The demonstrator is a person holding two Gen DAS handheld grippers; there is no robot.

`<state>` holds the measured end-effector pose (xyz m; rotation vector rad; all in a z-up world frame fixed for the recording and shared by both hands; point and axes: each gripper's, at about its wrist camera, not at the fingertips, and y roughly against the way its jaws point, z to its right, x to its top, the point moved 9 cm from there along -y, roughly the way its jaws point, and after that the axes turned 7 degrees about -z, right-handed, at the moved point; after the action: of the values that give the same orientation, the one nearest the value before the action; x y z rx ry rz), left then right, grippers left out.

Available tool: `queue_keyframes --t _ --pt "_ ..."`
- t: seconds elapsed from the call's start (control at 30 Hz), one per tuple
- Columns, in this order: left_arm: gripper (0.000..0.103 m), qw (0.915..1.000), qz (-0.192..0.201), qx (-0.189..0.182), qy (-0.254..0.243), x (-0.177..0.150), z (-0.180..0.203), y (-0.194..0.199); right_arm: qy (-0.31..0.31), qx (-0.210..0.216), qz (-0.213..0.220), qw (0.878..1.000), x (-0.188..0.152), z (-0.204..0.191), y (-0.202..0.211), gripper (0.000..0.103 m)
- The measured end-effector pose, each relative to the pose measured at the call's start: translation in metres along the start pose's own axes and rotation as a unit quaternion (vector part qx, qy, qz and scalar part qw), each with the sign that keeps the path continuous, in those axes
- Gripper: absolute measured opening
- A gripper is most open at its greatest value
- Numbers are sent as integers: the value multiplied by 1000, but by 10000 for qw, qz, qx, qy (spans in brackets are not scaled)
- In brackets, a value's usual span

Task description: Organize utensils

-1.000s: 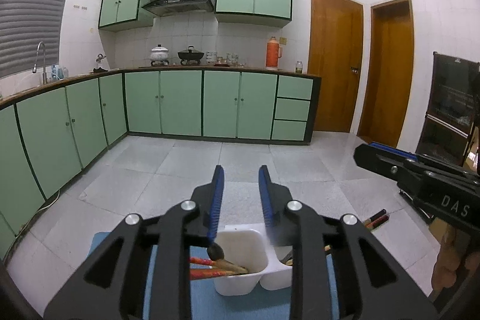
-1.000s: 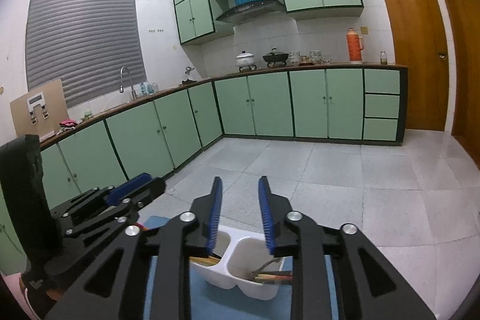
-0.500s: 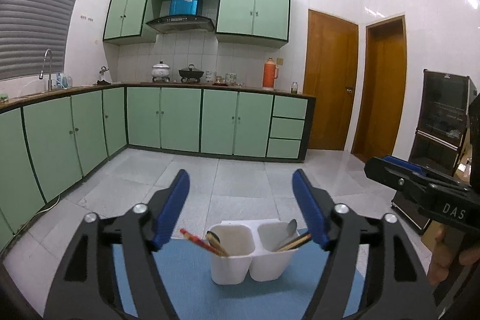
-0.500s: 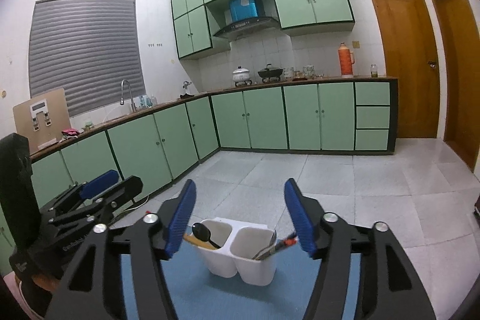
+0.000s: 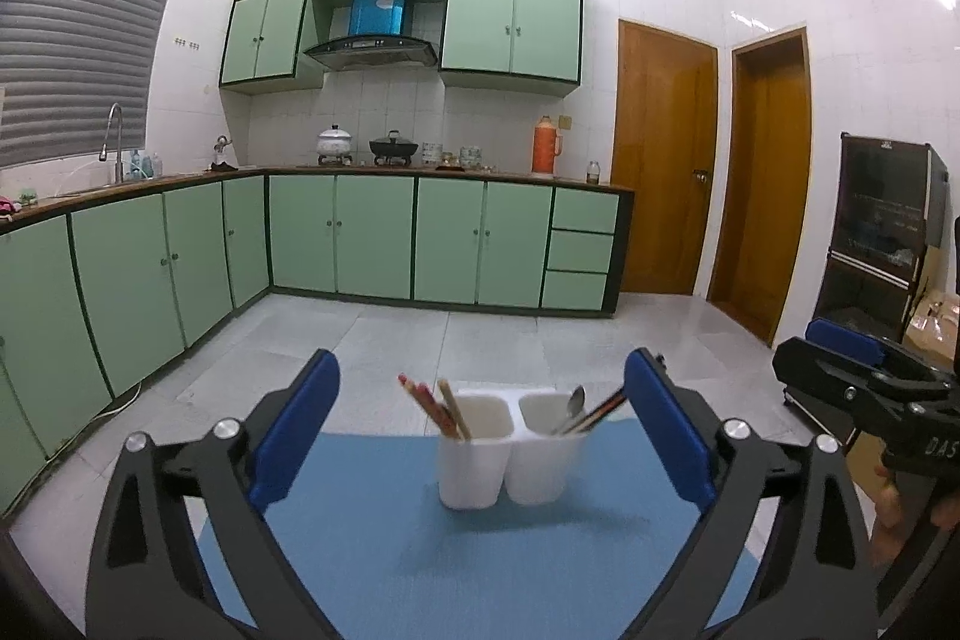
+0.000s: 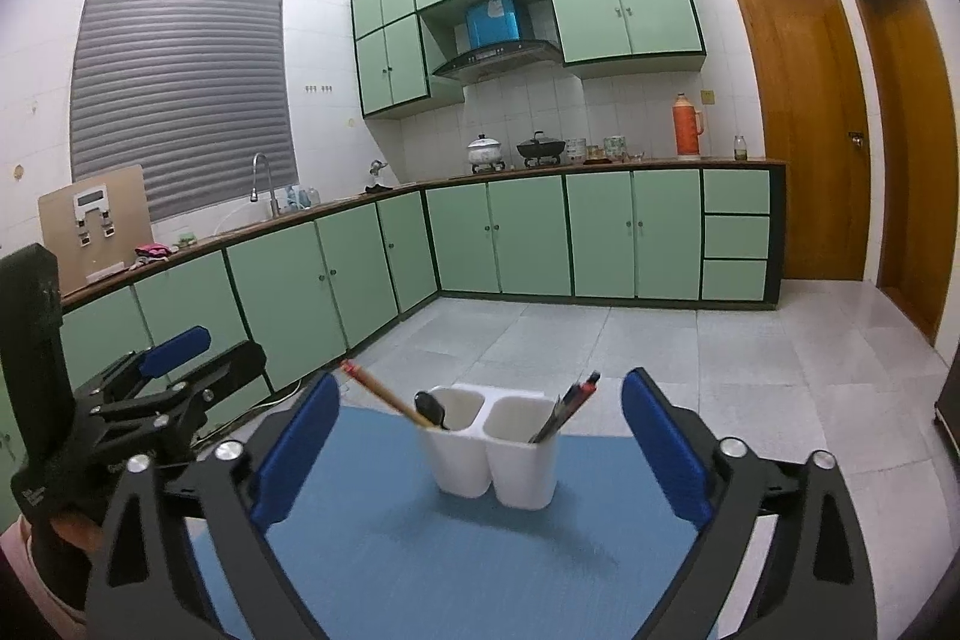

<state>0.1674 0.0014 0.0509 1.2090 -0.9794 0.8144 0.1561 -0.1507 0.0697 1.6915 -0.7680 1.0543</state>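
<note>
On blue mat [image 5: 384,544]: white two-compartment utensil holder [image 5: 510,451], chopsticks [image 5: 435,406] and spoon [image 5: 573,409] sorted apart; left gripper [image 5: 480,430] and right gripper [image 6: 477,436] spread wide, empty.

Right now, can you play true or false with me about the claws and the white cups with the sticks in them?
1. Both claws are wide open. True: the left claw and the right claw each have their fingers spread apart and hold nothing.
2. The white holder has two cups joined side by side. True.
3. The holder sits on a red mat. False: the mat is blue.
4. Both cups are empty. False: chopsticks lean out of one, and a spoon stands in the other.
5. A claw is touching the holder. False: both are apart from it.
</note>
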Motion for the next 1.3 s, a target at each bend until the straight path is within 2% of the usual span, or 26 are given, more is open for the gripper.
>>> queue_keyframes --t 0.67,1.3 --pt "97 9988 -467 28 -109 -57 11 49 -54 92 -337 9994 -53 -21 37 97" --pt "97 9978 -647 56 -102 -81 14 68 -119 94 -537 9984 -79 -30 42 97"
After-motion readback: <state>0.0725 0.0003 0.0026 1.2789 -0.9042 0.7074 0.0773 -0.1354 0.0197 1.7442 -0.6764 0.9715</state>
